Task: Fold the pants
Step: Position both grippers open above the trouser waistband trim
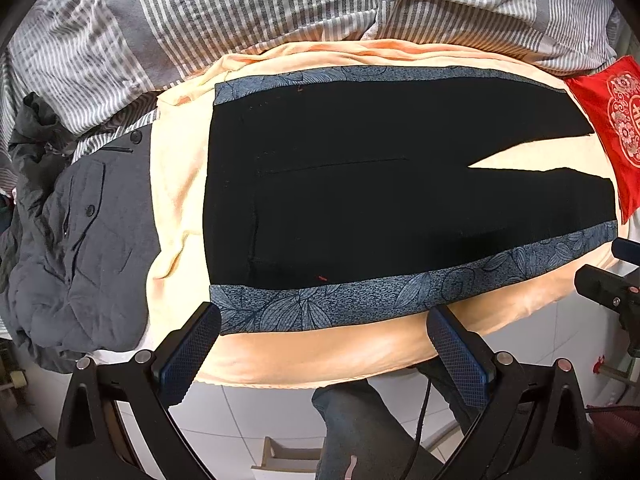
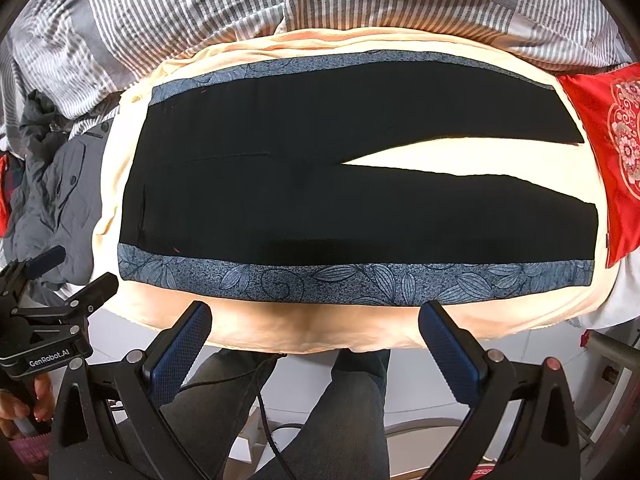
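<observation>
Black pants [image 1: 360,184] with blue floral side bands lie flat on a peach sheet [image 1: 180,168], waistband to the left, the two legs spread apart to the right. They also show in the right wrist view [image 2: 320,200]. My left gripper [image 1: 324,320] is open and empty, just in front of the near blue band by the waist end. My right gripper [image 2: 316,316] is open and empty, in front of the near band at mid-leg. The left gripper also shows at the left edge of the right wrist view [image 2: 60,280].
A grey garment pile [image 1: 80,240] lies left of the pants. A red embroidered cloth [image 1: 616,128] lies at the leg ends. A striped grey duvet [image 1: 240,12] is bunched behind. The bed's near edge [image 2: 320,340] drops to a tiled floor, where the person's legs [image 2: 352,420] stand.
</observation>
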The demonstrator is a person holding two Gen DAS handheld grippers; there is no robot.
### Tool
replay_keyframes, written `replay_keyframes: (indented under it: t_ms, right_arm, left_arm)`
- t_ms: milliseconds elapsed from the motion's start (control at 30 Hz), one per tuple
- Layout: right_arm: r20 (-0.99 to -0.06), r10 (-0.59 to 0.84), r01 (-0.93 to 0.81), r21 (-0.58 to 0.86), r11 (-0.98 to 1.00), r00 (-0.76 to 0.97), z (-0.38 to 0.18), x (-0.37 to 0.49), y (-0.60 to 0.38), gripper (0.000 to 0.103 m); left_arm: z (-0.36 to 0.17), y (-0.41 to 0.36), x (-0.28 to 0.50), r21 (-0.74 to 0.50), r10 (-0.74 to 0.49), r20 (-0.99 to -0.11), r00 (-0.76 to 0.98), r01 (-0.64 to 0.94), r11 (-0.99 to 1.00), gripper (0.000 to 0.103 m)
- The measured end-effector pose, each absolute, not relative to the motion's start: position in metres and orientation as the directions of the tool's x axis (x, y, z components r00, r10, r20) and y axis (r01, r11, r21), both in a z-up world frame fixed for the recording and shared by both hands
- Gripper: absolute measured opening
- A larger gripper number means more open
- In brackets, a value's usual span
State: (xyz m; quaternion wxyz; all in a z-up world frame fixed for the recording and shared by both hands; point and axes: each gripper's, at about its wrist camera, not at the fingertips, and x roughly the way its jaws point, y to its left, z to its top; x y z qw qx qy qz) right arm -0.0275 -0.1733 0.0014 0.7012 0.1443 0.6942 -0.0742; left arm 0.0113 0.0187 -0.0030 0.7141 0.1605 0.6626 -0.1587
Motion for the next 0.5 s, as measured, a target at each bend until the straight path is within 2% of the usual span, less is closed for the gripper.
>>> replay_keyframes:
  t_ms: [500]
  right_arm:
    - [-0.994, 0.100, 0.289, 0.107, 0.951, 0.040, 0.0039, -0.0288, -0.1699, 0.103]
  left_arm:
    - [0.0029, 0.0251, 0.0084, 0.031, -0.009, -0.996, 0.094, 0.414, 0.910, 0.103]
